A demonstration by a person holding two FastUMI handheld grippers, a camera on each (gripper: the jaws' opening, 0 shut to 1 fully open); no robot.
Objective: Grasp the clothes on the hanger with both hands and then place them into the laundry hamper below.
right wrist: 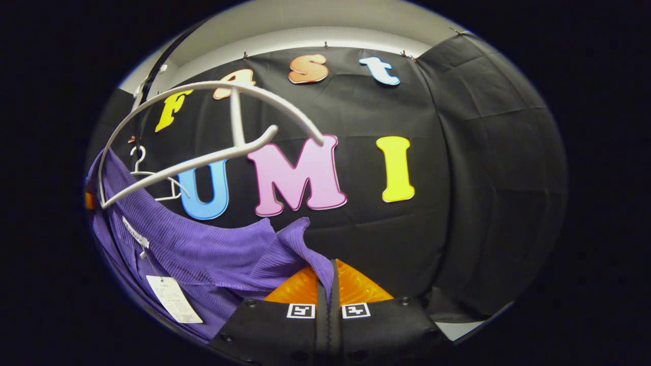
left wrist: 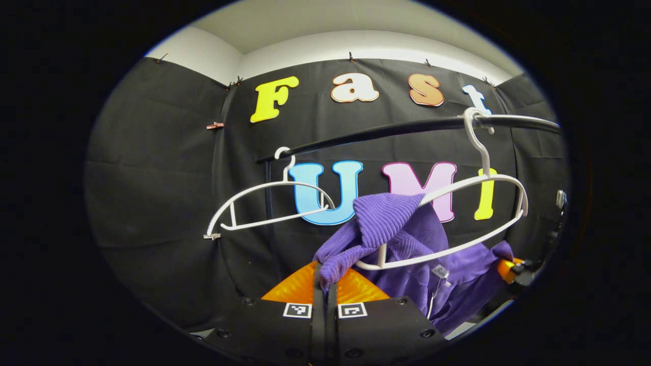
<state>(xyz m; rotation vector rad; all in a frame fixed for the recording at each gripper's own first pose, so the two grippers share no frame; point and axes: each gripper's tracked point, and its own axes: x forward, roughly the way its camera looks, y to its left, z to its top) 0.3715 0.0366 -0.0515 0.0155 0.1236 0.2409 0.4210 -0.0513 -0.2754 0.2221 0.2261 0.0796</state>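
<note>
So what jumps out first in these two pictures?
The purple ribbed garment catches the eye: in the left gripper view it hangs half off a white hanger on the black rail, one corner pinched in the left tool. In the right gripper view, the right tool pinches another corner. An empty white hanger hangs farther left.

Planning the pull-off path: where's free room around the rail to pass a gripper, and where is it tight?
Free: the rail stretch between the empty white plastic hanger and the loaded white hanger. Crowded: the purple ribbed knit garment drapes over that loaded hanger's near end, with the left gripper and right gripper both clamped on it.
</note>
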